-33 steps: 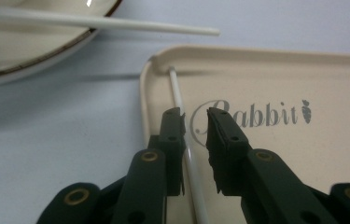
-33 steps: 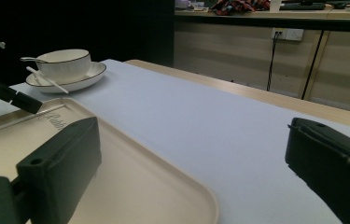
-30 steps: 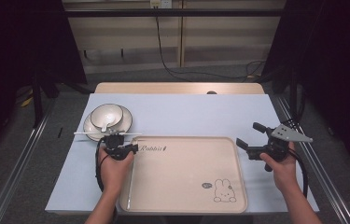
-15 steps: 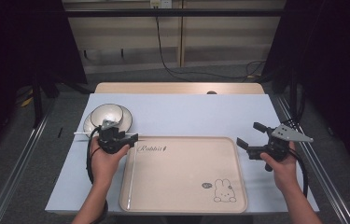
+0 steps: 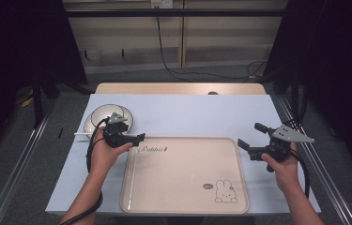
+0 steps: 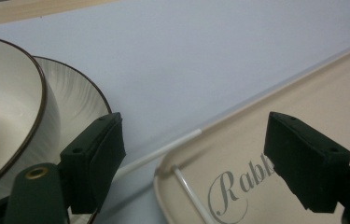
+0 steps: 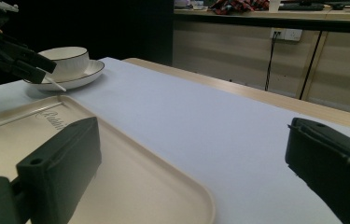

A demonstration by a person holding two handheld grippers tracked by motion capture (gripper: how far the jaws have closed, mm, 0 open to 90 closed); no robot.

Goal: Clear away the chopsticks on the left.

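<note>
The left tool, jaws just parted and empty, has released one chopstick into the tray; likely next, grasping the other chopstick; the right tool waits apart.

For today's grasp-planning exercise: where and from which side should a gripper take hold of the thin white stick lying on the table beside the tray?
Grip the white stick at mid-length, coming from above with jaws straddling it. It lies flat between the saucer and the tray corner, so its ends are probably crowded. The open left gripper is nearest.
</note>
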